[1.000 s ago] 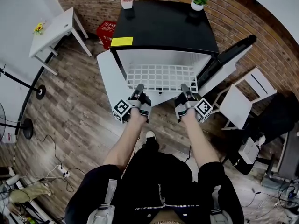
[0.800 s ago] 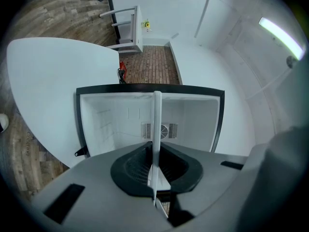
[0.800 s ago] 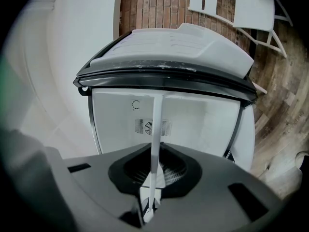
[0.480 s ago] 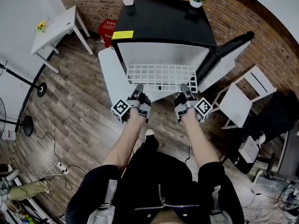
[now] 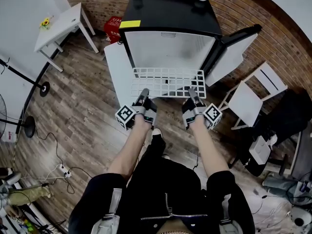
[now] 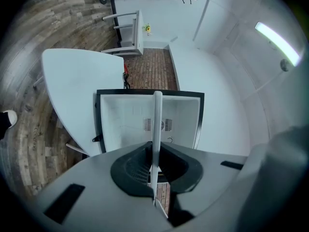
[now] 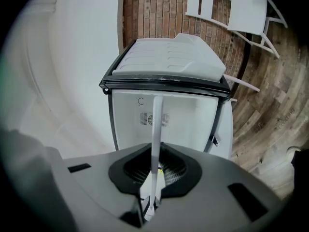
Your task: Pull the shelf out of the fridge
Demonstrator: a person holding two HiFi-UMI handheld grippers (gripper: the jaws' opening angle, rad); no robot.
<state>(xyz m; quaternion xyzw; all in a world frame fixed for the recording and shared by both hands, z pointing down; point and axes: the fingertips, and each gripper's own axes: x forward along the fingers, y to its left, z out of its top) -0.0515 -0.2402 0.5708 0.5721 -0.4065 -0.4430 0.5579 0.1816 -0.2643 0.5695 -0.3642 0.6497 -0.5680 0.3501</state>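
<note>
1. both gripper views show the shelf (image 6: 157, 124) only edge-on, its grid hard to make out
2. left gripper (image 5: 144, 92) and right gripper (image 5: 192, 91) each clamp narrowly on its near edge
3. it lies flat before the open fridge (image 5: 168, 13), long axis left-right

In both gripper views the shelf (image 6: 157, 124) shows edge-on, its grid hidden. The left tool (image 6: 155, 178) and right tool (image 7: 153, 175) cover the lower part of the fridge (image 6: 120, 120). Print on the yellow sticker (image 5: 130, 24) is too small to read.
</note>
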